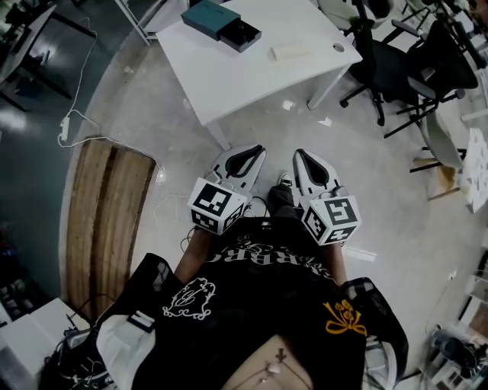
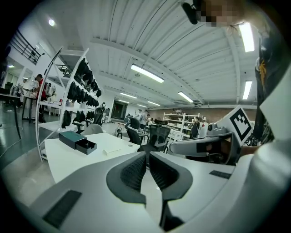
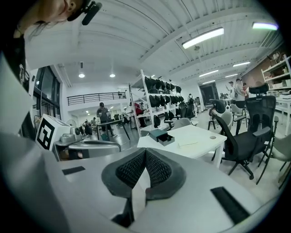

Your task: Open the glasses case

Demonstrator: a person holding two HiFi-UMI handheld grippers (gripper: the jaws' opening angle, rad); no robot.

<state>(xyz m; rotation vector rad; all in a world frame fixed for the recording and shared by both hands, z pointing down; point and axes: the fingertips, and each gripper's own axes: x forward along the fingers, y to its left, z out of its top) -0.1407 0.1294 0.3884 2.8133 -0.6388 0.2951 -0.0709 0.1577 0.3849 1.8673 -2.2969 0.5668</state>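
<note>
The glasses case is a dark teal box with a black part slid out at its right end. It lies on the far side of the white table. It also shows small in the left gripper view as the case and in the right gripper view as the case. My left gripper and right gripper hang side by side over the floor, well short of the table. Each points toward it. The left gripper and the right gripper are both shut with nothing between their pads.
A flat pale item lies on the table to the right of the case. Black office chairs stand to the right of the table. A wooden board and a white cable lie on the floor at left.
</note>
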